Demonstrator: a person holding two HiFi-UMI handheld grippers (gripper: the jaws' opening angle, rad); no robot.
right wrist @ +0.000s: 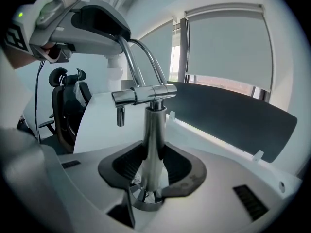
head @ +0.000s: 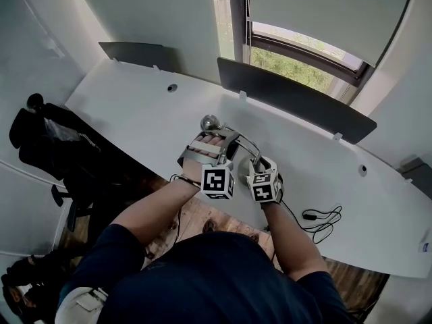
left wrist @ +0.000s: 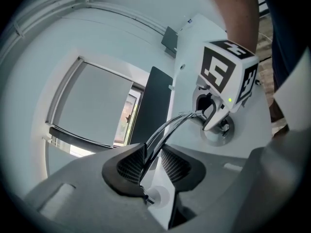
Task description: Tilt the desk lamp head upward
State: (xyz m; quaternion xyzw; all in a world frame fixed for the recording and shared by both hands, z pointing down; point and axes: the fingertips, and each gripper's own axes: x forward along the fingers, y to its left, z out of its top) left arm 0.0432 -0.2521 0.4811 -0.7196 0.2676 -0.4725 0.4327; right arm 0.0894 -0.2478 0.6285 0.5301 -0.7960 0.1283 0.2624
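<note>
A chrome desk lamp stands on the white desk (head: 128, 106). Its upright post (right wrist: 154, 130) sits between the pads of my right gripper (right wrist: 153, 166), which press on both of its sides just above the round base (left wrist: 217, 130). From the cross joint (right wrist: 143, 95) two thin curved arm rods (right wrist: 141, 57) rise to my left gripper (right wrist: 82, 23). In the left gripper view the rods (left wrist: 167, 130) run between the pads of the left gripper (left wrist: 150, 161); they lie along one pad, with a gap to the other. In the head view, the lamp's rounded chrome end (head: 210, 122) shows beyond the left gripper (head: 206, 144), and the right gripper (head: 253, 164) is beside it.
Two dark divider panels (head: 290, 96) (head: 138, 54) stand along the desk's far edge below a window with a blind. A black cable (head: 320, 218) lies coiled to the right. A black office chair (head: 40, 133) stands left of the desk.
</note>
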